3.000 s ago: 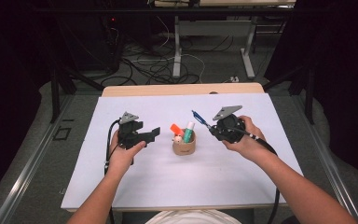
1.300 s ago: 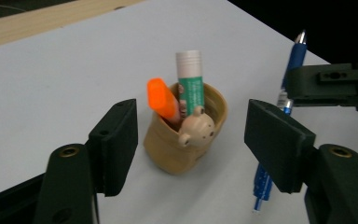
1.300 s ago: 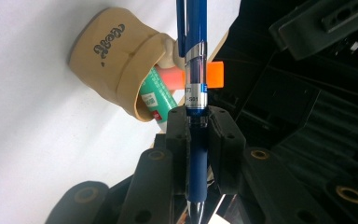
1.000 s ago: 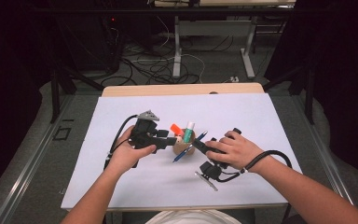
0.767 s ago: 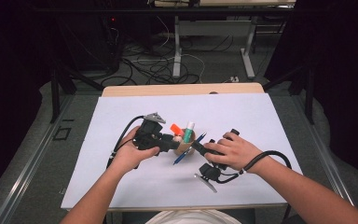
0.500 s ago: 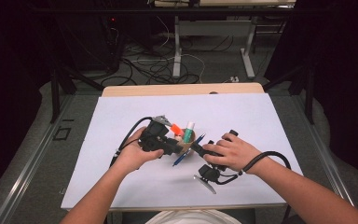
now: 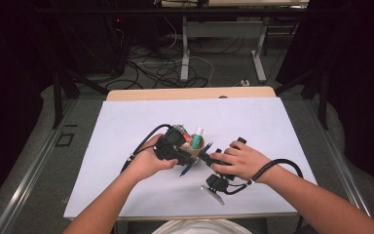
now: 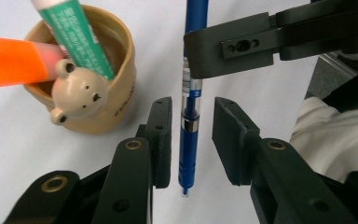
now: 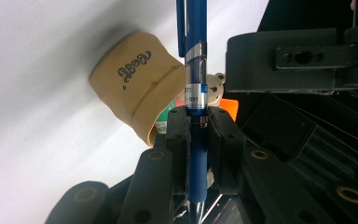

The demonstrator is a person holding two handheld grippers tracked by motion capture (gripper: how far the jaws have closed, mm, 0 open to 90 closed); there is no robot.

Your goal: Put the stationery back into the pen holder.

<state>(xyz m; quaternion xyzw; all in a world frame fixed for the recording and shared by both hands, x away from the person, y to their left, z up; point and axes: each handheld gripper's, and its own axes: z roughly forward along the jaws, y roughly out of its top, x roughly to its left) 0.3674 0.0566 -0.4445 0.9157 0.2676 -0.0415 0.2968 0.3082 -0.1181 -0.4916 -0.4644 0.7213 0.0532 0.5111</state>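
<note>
Standing between the left claw's [image 8: 192, 140] closing, not-yet-touching pads, the blue plastic pen [image 8: 189, 116] stays pinched in the right claw [image 9: 198, 135], beside the tan bear cup [image 8: 91, 88].

Script word on cup [image 9: 135, 88], illegible; pen [image 9: 196, 93] label digits blurred.

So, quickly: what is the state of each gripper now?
Left gripper: open, jaws just closing around the blue plastic pen.
Right gripper: shut on that pen.
</note>
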